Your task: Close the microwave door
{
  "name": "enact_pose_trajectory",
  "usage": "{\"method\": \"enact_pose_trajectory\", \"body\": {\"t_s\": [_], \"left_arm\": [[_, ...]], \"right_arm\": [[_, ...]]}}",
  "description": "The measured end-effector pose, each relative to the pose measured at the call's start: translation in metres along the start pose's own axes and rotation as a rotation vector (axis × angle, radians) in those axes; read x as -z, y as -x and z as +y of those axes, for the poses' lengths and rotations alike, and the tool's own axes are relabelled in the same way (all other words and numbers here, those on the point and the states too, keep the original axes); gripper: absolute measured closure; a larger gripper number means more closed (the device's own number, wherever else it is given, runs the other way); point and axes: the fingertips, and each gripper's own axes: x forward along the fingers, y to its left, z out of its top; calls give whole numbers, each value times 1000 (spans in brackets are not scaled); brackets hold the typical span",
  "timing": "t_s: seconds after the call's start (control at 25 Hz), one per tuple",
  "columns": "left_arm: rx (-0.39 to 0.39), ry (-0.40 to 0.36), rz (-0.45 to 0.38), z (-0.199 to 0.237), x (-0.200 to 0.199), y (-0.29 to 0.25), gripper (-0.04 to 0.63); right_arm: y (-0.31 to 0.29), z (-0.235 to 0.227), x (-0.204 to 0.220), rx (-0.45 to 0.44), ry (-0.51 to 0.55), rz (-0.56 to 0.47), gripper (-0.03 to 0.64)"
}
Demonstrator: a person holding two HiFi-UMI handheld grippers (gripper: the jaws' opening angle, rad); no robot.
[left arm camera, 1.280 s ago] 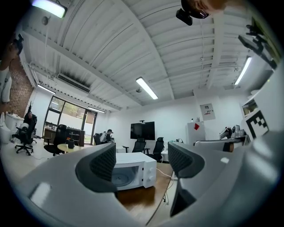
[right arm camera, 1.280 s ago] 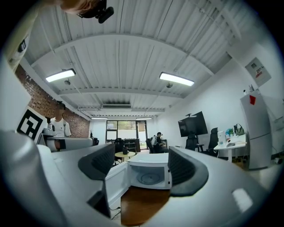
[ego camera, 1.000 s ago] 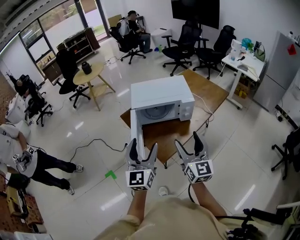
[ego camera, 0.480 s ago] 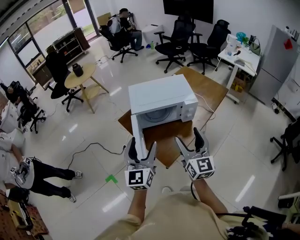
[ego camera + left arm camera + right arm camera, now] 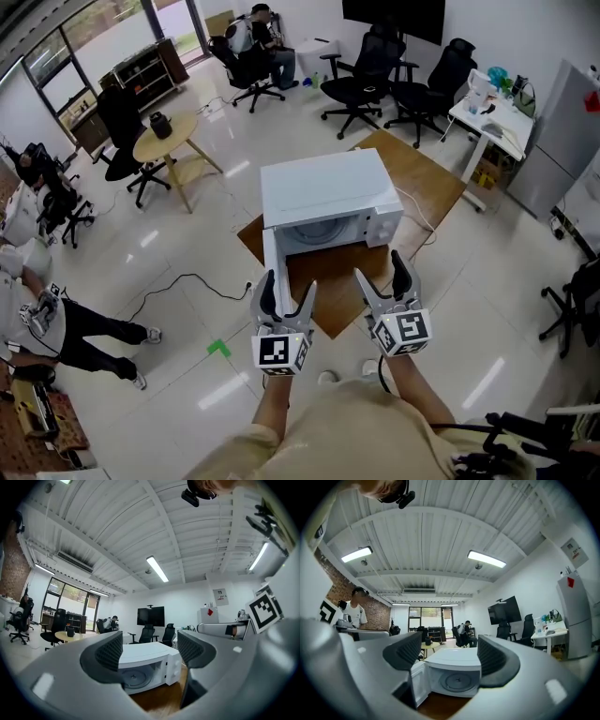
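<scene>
The left gripper (image 5: 286, 292) and right gripper (image 5: 382, 272) are held spread and empty near the table (image 5: 431, 192) edge, with the door (image 5: 271, 267) of the microwave (image 5: 323, 202) swung open before the left one.

The microwave (image 5: 323, 192) has a smooth white casing with a soft sheen, painted metal or plastic (I can't tell which). It stands on a brown table (image 5: 431, 178) whose top looks like wood, fairly matt. The floor (image 5: 187, 253) is pale, glossy tile with bright reflections. My left gripper (image 5: 287, 289) and right gripper (image 5: 380, 270) look like matt grey plastic, their pads (image 5: 110, 651) dark and ribbed.
</scene>
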Motion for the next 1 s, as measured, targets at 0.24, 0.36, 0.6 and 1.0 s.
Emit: {"method": "enact_pose_trajectory", "body": {"t_s": [0.24,0.36,0.6,1.0], "left_arm": [[-45,-44,34,28,7,-12,242],[-66,-65,58,52,5,-23,241],[-135,-146,156,129,-2,-30,241],[7,-140,391,205,5,10,208]], "right_arm": [[-21,-12,6,-57,-26,-1,255],[-21,-28,6,-83,-36,2,255],[-27,-68,14,-103,-62,12,255],[-32,-68,18,-128,-70,15,255]]}}
